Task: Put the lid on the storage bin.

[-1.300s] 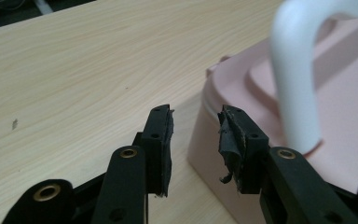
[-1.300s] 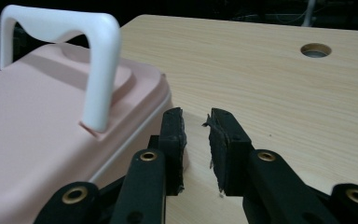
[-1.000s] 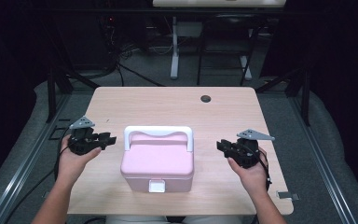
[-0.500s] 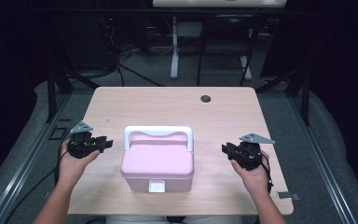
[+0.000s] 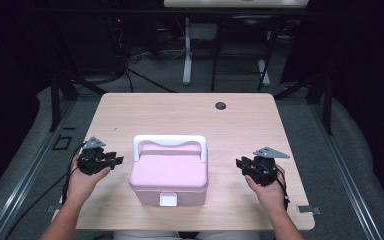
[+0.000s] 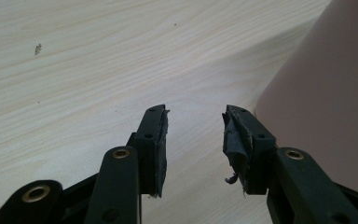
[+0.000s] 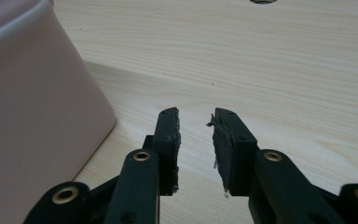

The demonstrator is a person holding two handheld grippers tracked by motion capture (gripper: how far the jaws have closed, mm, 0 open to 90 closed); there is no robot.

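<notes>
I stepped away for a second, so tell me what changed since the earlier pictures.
Both hands sank toward the table: the left gripper and right gripper now sit lower, either side of the pink box. Both are open with nothing between the jaws. The box and its white handle stayed put.

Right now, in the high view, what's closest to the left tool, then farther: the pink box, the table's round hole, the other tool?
From the left tool:
1. Pink box, just beside it, mid-table.
2. Right tool, past the box.
3. Round hole, near the far edge.
</notes>
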